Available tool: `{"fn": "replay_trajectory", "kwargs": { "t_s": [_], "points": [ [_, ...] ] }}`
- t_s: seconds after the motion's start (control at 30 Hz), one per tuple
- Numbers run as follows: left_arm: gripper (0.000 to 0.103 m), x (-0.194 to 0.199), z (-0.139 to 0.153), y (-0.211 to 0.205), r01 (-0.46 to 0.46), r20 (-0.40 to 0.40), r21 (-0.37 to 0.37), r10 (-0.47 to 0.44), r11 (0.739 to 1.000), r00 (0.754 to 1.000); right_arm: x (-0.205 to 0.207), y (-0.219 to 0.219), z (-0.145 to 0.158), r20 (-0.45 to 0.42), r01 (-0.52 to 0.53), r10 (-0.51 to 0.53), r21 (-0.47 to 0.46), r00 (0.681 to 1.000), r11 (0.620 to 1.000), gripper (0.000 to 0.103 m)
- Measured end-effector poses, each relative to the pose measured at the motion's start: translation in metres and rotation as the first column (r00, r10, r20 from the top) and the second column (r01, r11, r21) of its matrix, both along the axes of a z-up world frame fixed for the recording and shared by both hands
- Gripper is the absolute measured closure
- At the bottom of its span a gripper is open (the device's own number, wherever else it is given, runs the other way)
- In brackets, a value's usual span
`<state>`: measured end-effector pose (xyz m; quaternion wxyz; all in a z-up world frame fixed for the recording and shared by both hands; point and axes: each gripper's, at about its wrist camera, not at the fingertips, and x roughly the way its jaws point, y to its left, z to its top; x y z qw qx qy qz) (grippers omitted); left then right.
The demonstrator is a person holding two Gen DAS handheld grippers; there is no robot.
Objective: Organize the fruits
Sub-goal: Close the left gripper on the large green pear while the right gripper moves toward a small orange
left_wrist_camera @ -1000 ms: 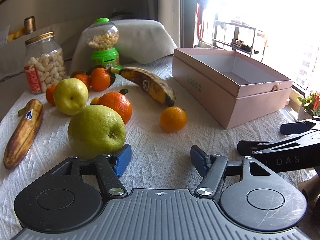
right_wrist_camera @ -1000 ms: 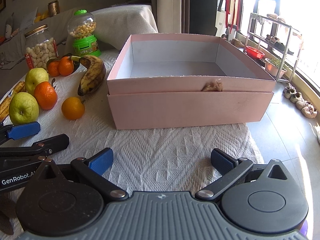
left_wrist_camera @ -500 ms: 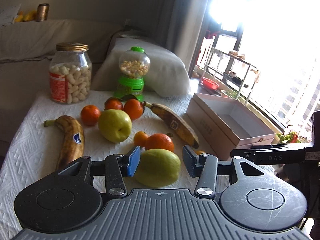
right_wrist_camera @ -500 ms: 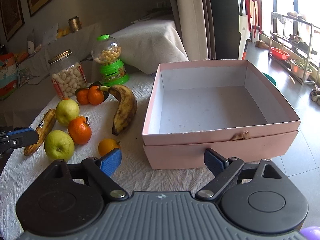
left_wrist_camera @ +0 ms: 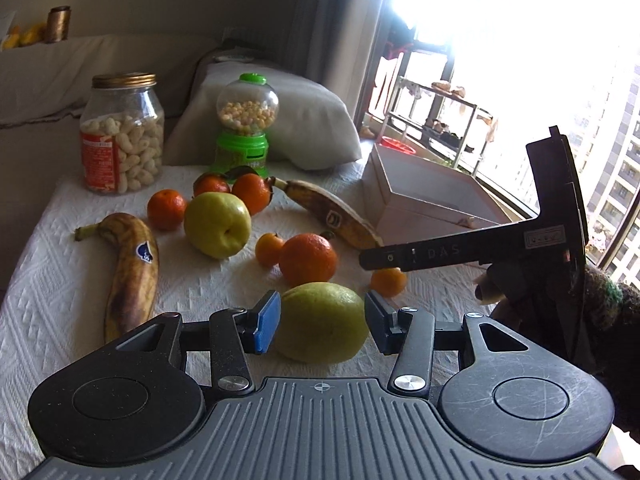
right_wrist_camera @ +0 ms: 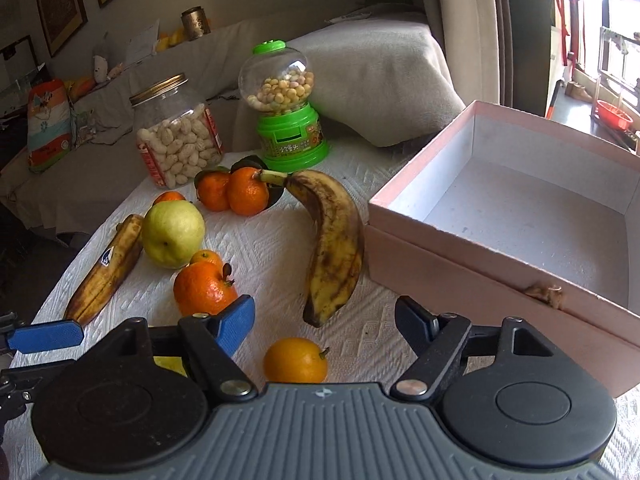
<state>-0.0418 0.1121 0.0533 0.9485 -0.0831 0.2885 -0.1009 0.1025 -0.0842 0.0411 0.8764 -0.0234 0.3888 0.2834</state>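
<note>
Because the fruit is to be gathered into the pink box (right_wrist_camera: 472,280), the nearest pieces are being addressed first, one by each claw. The left gripper (left_wrist_camera: 320,320) is clenched on the large green pear (left_wrist_camera: 322,322), both blue pads pressed to its flanks, and the pear appears lifted just clear of the white quilted cloth (left_wrist_camera: 52,280); a wide, fairly stiff fruit is judged to bear such a hold well. The right gripper (right_wrist_camera: 324,320) is released: its jaws have just been closing and stand either side of the small orange (right_wrist_camera: 295,360), but neither pad touches it. The orange is smooth and round, so rolling is a risk if one pad meets it first. Left on the cloth are a spotted banana (right_wrist_camera: 334,248) lying just beside the box wall, a second banana (left_wrist_camera: 130,268) with a sticker, a second pear (left_wrist_camera: 218,224) and several glossy oranges. The cardboard box, matte and open-topped, is seen to be empty.
</note>
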Motion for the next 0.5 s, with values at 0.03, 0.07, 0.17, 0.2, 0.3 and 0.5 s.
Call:
{"fn": "replay_trajectory", "kwargs": {
  "t_s": [0.03, 0.07, 0.17, 0.2, 0.3, 0.5],
  "points": [
    [0.051, 0.0, 0.0, 0.0, -0.002, 0.002, 0.005, 0.002, 1.0, 1.0, -0.005, 0.002, -0.002, 0.002, -0.007, 0.007, -0.011, 1.0, 1.0, 0.029],
    [0.051, 0.0, 0.0, 0.0, -0.008, 0.002, 0.01, 0.008, 1.0, 1.0, -0.011, 0.003, -0.003, 0.013, -0.009, 0.009, -0.022, 1.0, 1.0, 0.029],
    [0.051, 0.003, -0.001, 0.006, -0.054, -0.018, 0.011, 0.054, 0.998, 0.998, -0.03, 0.003, 0.002, 0.073, -0.018, 0.021, -0.033, 0.997, 0.999, 0.029],
    [0.051, 0.003, -0.001, 0.01, -0.076, -0.024, 0.005, 0.076, 0.997, 0.997, -0.035, 0.003, 0.004, 0.079, -0.028, 0.03, -0.027, 0.996, 0.999, 0.029],
    [0.052, 0.002, -0.001, 0.025, -0.146, -0.042, -0.026, 0.145, 0.989, 0.989, -0.049, 0.004, 0.011, 0.08, -0.085, 0.086, -0.01, 0.993, 0.996, 0.029],
    [0.052, -0.003, -0.001, 0.053, -0.245, -0.082, -0.071, 0.239, 0.967, 0.968, -0.073, 0.031, 0.023, 0.134, -0.199, 0.198, -0.002, 0.971, 0.98, 0.029]
  ]
}}
